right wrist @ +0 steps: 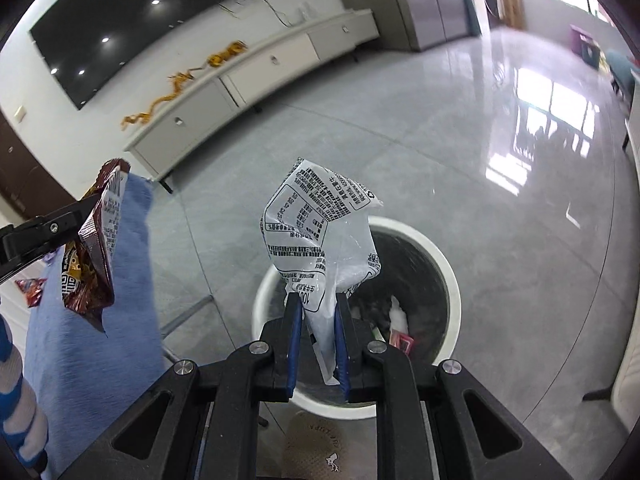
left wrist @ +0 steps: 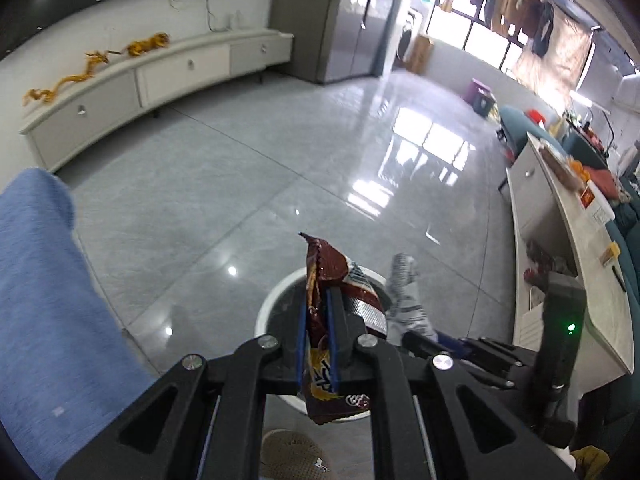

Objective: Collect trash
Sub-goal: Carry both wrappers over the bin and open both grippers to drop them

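Note:
My left gripper (left wrist: 318, 336) is shut on a brown snack wrapper (left wrist: 324, 268) and holds it above a round white trash bin (left wrist: 266, 312). My right gripper (right wrist: 318, 340) is shut on a white printed plastic bag (right wrist: 316, 224) above the same bin (right wrist: 444, 264), which holds several bits of trash. The brown wrapper (right wrist: 94, 248) and left gripper show at the left of the right wrist view. The white bag (left wrist: 406, 296) and right gripper show at the right of the left wrist view.
A blue cloth (left wrist: 44, 288) covers a surface to the left of the bin. A white low cabinet (left wrist: 160, 76) lines the far wall. A white counter (left wrist: 572, 240) with items stands at the right. A beige slipper (right wrist: 316, 448) is below the grippers on the grey tiled floor.

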`<state>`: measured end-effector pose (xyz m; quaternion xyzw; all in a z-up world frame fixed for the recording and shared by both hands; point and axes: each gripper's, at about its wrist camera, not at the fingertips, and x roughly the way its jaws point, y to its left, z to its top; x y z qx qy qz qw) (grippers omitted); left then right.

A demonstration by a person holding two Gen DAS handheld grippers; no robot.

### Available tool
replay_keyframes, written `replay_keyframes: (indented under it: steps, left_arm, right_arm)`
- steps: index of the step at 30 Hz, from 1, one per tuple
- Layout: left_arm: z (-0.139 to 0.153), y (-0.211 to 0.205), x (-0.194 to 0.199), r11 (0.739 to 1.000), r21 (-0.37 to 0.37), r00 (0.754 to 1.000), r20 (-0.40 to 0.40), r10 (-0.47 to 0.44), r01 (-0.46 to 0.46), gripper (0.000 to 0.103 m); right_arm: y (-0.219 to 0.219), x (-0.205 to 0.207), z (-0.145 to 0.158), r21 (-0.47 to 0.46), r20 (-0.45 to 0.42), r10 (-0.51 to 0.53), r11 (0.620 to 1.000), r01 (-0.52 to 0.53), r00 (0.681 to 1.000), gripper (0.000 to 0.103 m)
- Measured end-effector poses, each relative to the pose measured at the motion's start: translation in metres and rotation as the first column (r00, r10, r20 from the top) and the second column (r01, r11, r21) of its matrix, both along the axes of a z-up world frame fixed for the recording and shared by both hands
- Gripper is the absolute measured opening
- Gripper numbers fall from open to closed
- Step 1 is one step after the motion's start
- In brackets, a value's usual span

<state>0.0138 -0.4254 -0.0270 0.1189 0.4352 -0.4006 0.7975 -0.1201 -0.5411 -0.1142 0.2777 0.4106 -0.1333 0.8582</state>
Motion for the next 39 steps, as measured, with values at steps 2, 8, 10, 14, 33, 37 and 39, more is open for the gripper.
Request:
replay_keyframes:
  steps: [2,8,10,14,33,37,39]
  left_arm:
    - [-0.012,-0.016,0.001,1.000,0.012,1.000,-0.021,-0.012,0.012,0.009]
    - [-0.039,-0.044,0.008,0.998,0.043,0.997,-0.069,-0.034,0.038,0.009]
    - [-0.045,-0.049,0.009,0.998,0.052,0.996,-0.076,-0.039,0.043,0.009]
    - [-0.052,-0.046,0.013,0.997,0.064,0.995,-0.089,-0.046,0.052,0.009]
    - [-0.017,-0.030,0.006,0.992,-0.091,0.988,-0.123,-0.097,0.086,0.010]
    - [-0.018,-0.027,0.008,0.992,-0.100,0.980,-0.172,-0.096,0.080,0.036]
    - [-0.016,-0.025,0.008,0.992,-0.113,0.984,-0.165,-0.072,0.053,0.055]
  right_arm:
    - [-0.006,0.001,-0.011,0.010,-0.017,-0.009,1.000,0.009,1.000,0.018]
    - [-0.018,0.007,-0.037,0.040,-0.062,-0.023,0.999,0.025,0.998,0.019]
    - [-0.019,0.003,-0.043,0.046,-0.071,-0.028,0.998,0.032,0.997,0.019]
    - [-0.020,-0.003,-0.047,0.053,-0.077,-0.037,0.998,0.041,0.996,0.021]
    - [-0.020,-0.040,0.002,0.021,0.007,-0.123,0.992,0.122,0.992,0.027]
    - [-0.019,-0.046,0.010,0.013,0.020,-0.129,0.992,0.129,0.991,0.028]
    - [-0.017,-0.049,0.013,0.009,0.023,-0.130,0.991,0.130,0.991,0.029]
